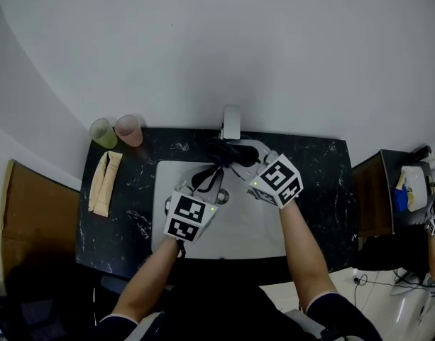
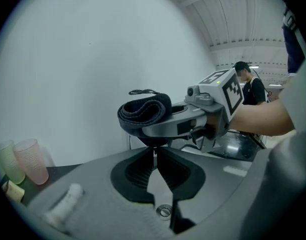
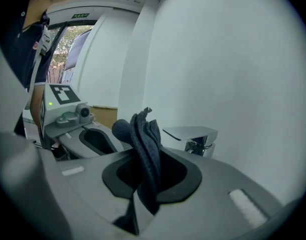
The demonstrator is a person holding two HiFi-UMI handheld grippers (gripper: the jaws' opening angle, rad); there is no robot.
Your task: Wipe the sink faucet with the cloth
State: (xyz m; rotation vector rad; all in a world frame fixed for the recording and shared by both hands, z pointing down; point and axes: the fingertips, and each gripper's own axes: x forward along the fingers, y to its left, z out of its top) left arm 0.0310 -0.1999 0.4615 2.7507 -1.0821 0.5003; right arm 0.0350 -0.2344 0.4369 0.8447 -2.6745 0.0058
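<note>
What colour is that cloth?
Dark blue. The cloth shows best in the right gripper view.

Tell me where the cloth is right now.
In the head view the cloth sits at centre over the sink, clamped in the right gripper just in front of the faucet.

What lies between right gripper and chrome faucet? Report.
Only the dark blue cloth the right gripper grips; otherwise bare to the chrome faucet, right gripper view.
</note>
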